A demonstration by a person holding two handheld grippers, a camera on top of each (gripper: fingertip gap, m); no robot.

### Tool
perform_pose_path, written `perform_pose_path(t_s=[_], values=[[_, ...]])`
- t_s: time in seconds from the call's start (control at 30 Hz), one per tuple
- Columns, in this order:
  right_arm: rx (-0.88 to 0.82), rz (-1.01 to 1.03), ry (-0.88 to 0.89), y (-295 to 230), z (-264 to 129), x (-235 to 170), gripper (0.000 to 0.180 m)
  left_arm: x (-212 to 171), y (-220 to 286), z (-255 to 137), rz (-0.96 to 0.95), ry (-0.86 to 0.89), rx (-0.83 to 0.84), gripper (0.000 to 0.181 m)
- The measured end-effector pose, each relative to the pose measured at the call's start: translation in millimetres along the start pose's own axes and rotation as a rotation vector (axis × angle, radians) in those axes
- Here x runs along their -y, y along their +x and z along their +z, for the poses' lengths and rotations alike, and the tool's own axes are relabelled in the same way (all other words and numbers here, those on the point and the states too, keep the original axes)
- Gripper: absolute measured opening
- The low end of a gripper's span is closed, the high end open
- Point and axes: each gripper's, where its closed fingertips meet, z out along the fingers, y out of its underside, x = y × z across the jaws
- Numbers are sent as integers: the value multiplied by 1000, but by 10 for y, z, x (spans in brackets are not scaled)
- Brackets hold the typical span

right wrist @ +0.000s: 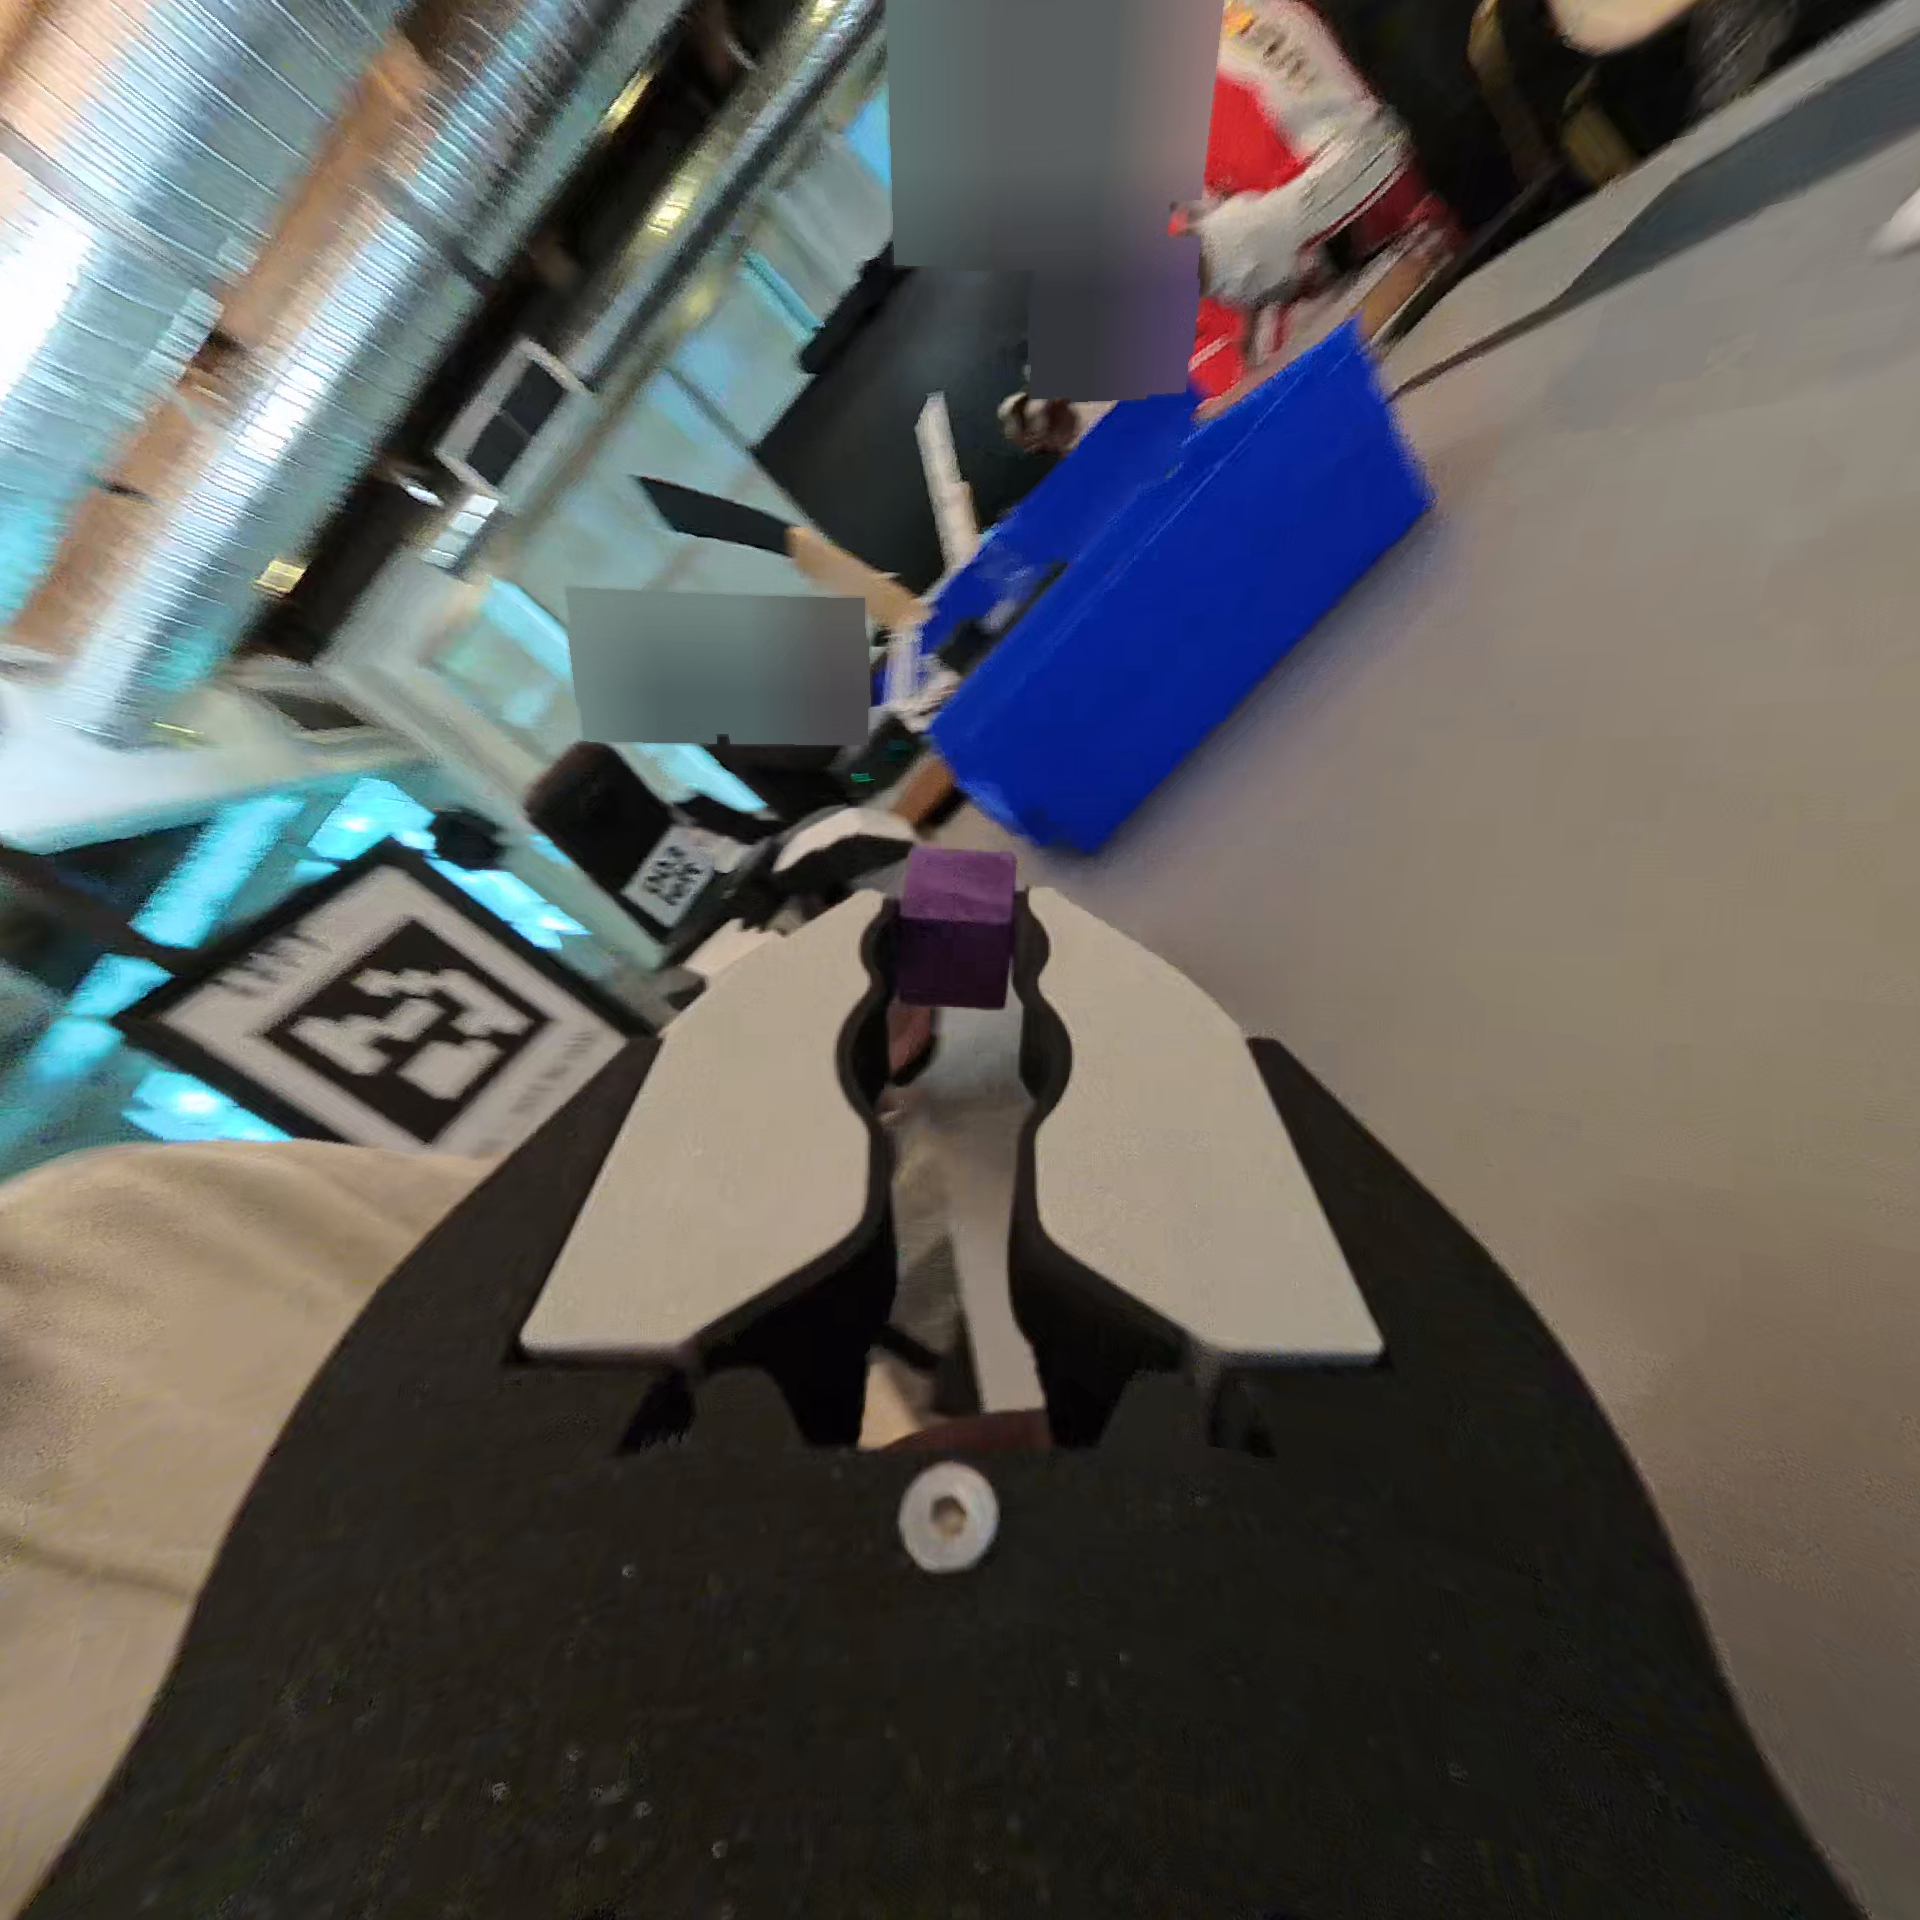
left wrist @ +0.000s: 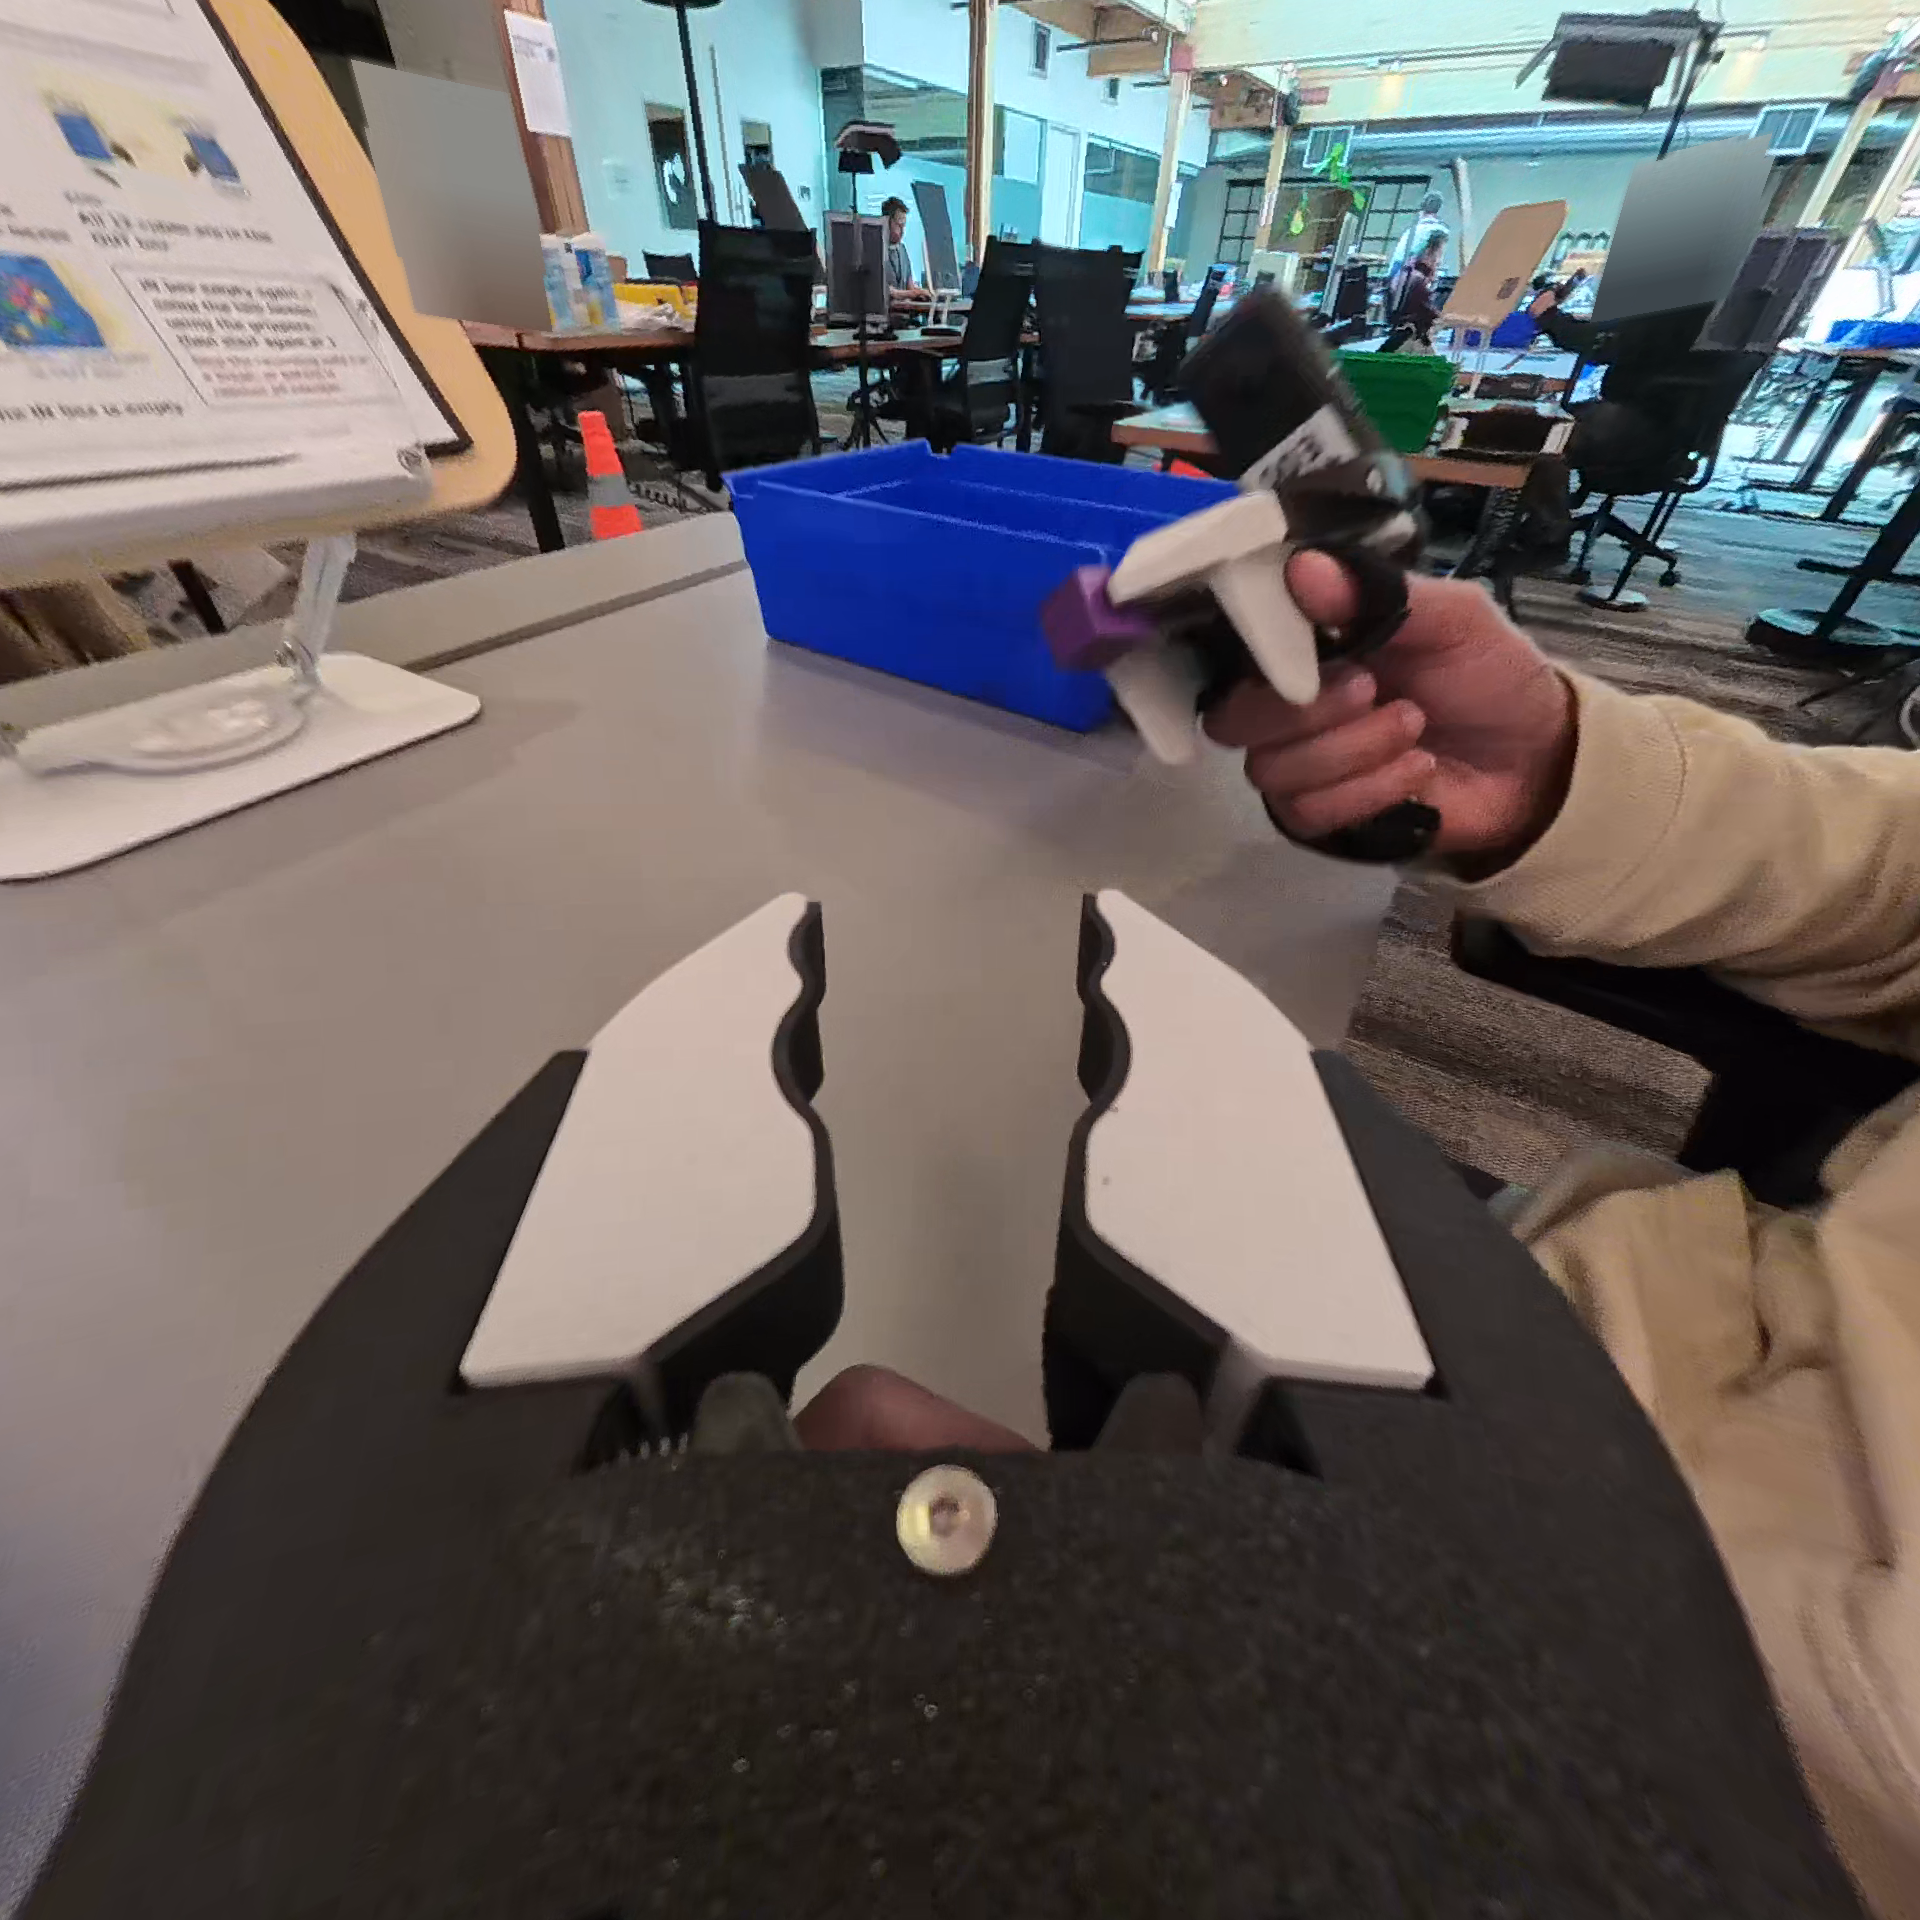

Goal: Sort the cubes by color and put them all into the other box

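The room is big and open, like a large office. A smooth grey table top (left wrist: 436,831) fills the near part. At about ten o'clock on it stands a clear plastic stand (left wrist: 301,644) on a white flat base. Behind the table, at twelve o'clock, are black office chairs (left wrist: 753,343) and long brown wooden desks (left wrist: 644,338). An orange and white cone (left wrist: 606,478) stands on the floor at eleven o'clock. The floor (left wrist: 1704,613) is a dark speckled carpet, seen at three o'clock. Far walls (left wrist: 790,135) are pale blue-white. Wooden posts (left wrist: 1169,156) reach up to a bright ceiling at one o'clock. The light is soft and even.
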Motion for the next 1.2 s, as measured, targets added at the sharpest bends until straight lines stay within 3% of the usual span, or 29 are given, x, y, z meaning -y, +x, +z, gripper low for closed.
perform_pose_path(t_s=[0.1, 0.17, 0.27, 0.37, 0.4, 0.5, 0.6, 0.77, 0.9, 0.97, 1.03, 1.1, 1.2], values=[[-148, -236, 59, -106, -308, 221, 20, -51, 43, -62, -26, -10, -2, 46], [-326, -399, 107, -70, -651, 635, 20, -27, 46, -62, -18, -6, -4, 46], [-607, -441, 153, 298, -1331, 1402, 20, -105, 18, -43, 5, -36, 4, 45], [-981, -438, -130, 1289, -1889, 1807, 20, -174, 2, -28, 12, -52, 0, 44], [-1038, -375, -244, 1621, -1984, 1826, 21, -167, 6, -20, 5, -52, -6, 44], [-1013, -192, -532, 2287, -1929, 1691, 21, -98, 15, -30, 1, -33, -11, 43], [-1047, -164, -789, 2648, -1888, 1507, 21, -84, -12, -64, 20, -32, 10, 43], [-1093, -209, -932, 2822, -1848, 1446, 25, -117, -37, -112, -1, -43, 18, 43], [-1050, -263, -753, 2487, -1796, 1650, 36, -166, -84, -122, 0, -68, 42, 43], [-1046, -374, -527, 2020, -1755, 1858, 37, -186, -122, -115, 4, -79, 60, 43], [-993, -484, -190, 1378, -1662, 1965, 38, -243, -172, -93, 3, -107, 83, 44], [-785, -501, 127, 711, -1433, 1698, 31, -313, -225, -62, 3, -138, 110, 45], [-612, -348, 275, 365, -1116, 779, 32, -381, -296, -7, 5, -172, 148, 46]])
